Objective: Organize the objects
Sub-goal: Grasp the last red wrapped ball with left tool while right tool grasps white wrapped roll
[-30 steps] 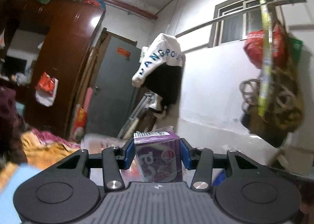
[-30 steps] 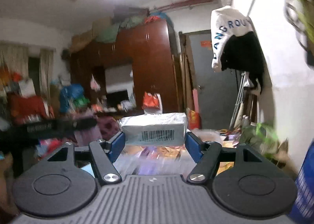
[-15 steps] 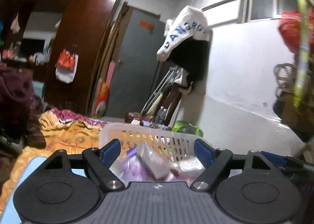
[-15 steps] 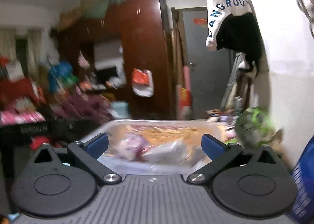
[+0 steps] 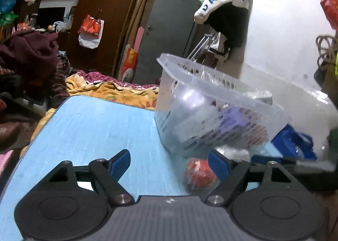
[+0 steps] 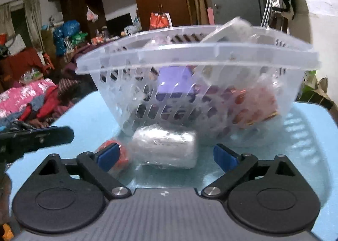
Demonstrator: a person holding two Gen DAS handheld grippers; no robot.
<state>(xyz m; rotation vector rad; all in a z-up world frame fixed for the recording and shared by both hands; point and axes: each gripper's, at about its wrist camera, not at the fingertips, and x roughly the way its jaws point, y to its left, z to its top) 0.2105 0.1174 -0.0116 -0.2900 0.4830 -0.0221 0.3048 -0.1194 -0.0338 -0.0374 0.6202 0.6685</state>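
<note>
your blue table [image 6: 306,135] carries a clear slotted basket [image 6: 198,55] holding a purple box [image 6: 175,82] and a red packet [image 6: 255,103]. just in front of the basket lie a clear-wrapped pack [image 6: 164,145] and, beside it, a small red wrapped item [image 5: 199,174]. your right gripper [image 6: 166,156] stands wide open around the pack, gripping nothing. your left gripper [image 5: 169,162] is likewise wide open and empty, the red item between its fingers.
</note>
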